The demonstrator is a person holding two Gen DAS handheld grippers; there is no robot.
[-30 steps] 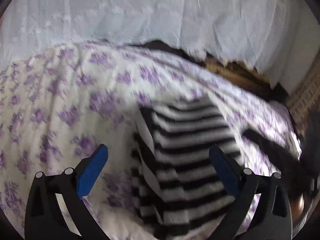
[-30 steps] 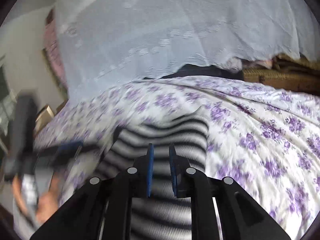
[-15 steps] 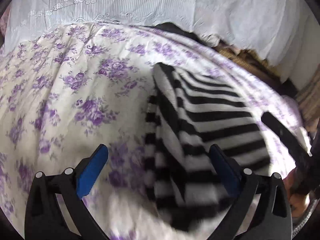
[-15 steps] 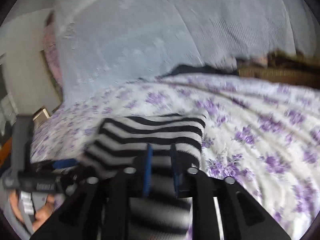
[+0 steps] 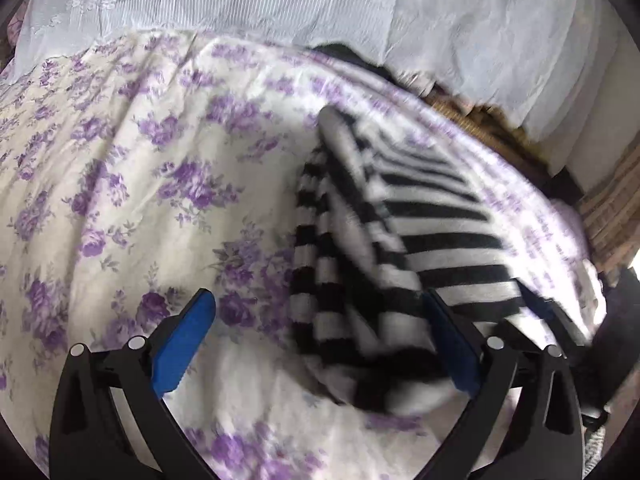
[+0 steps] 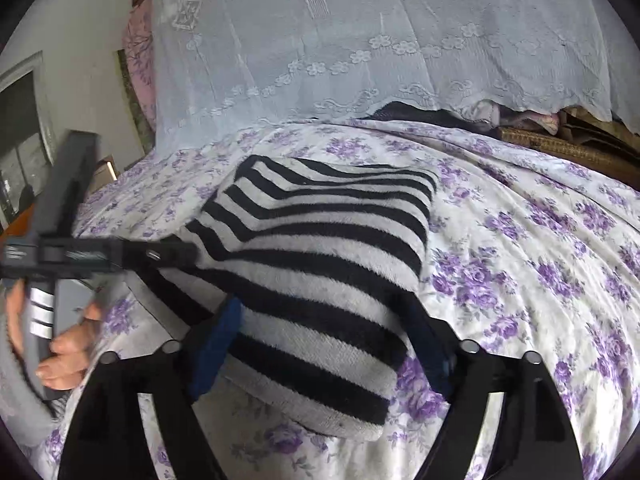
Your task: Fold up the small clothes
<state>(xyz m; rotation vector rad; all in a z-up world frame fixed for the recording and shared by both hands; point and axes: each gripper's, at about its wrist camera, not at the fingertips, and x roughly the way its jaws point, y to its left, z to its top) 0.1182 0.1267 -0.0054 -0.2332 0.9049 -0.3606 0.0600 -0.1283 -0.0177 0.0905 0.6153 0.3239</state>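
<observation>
A folded black-and-white striped fleece garment (image 6: 320,280) lies on the floral bedspread (image 6: 540,260). In the left wrist view the garment (image 5: 400,248) sits at centre right, blurred near the front. My left gripper (image 5: 316,344) is open, its right finger against the garment's near edge, its left finger over bare bedspread (image 5: 120,200). My right gripper (image 6: 324,344) is open, its blue-padded fingers standing on either side of the garment's near end. The left gripper also shows in the right wrist view (image 6: 100,252), held by a hand at the garment's left side.
A white lace cloth (image 6: 360,40) hangs over things behind the bed. A woven basket (image 6: 560,144) sits at the back right. The bed edge falls away at the right in the left wrist view (image 5: 592,280). A wall and window (image 6: 24,128) are at the left.
My right gripper was shut on the striped garment; it has opened wide and the garment now lies flat. The left gripper stayed open and shifted a little closer to the garment.
</observation>
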